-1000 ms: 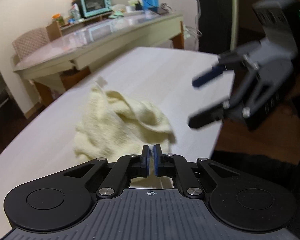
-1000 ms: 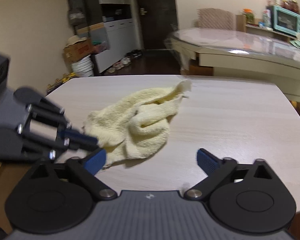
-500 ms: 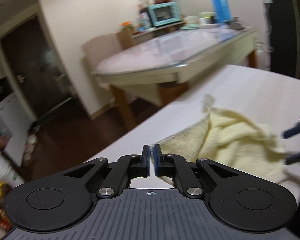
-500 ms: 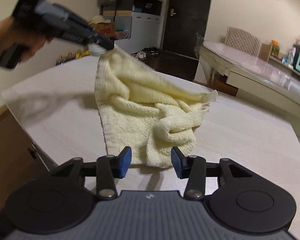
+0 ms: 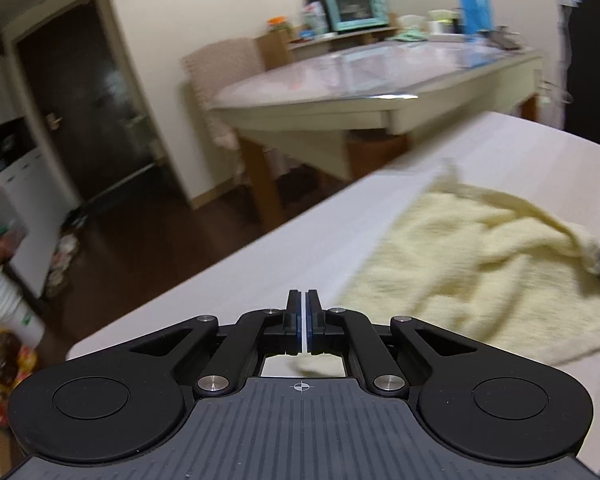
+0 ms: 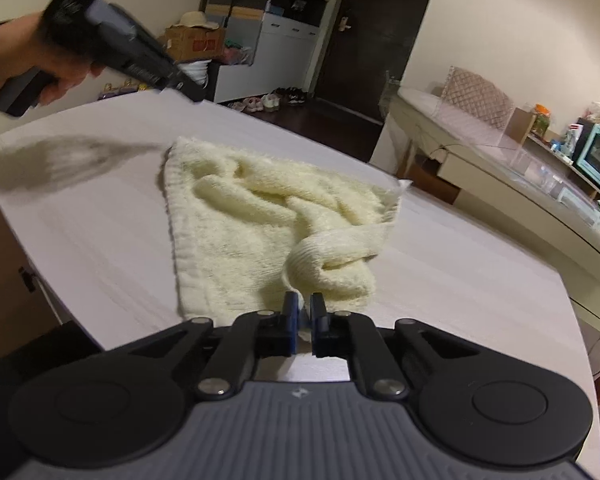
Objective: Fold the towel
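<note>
Right gripper went from wide open to nearly closed, now pinching the near corner of the towel. Towel was lifted off the table by its far-left corner half a second ago; now it lies flatter, spread out. Left gripper no longer grips that corner, raised above the table's far-left edge.

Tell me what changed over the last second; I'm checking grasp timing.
The right gripper closed from wide open onto the near edge of the towel. The left gripper raised a corner, which now lies flat on the table. Left jaws stayed shut.
</note>
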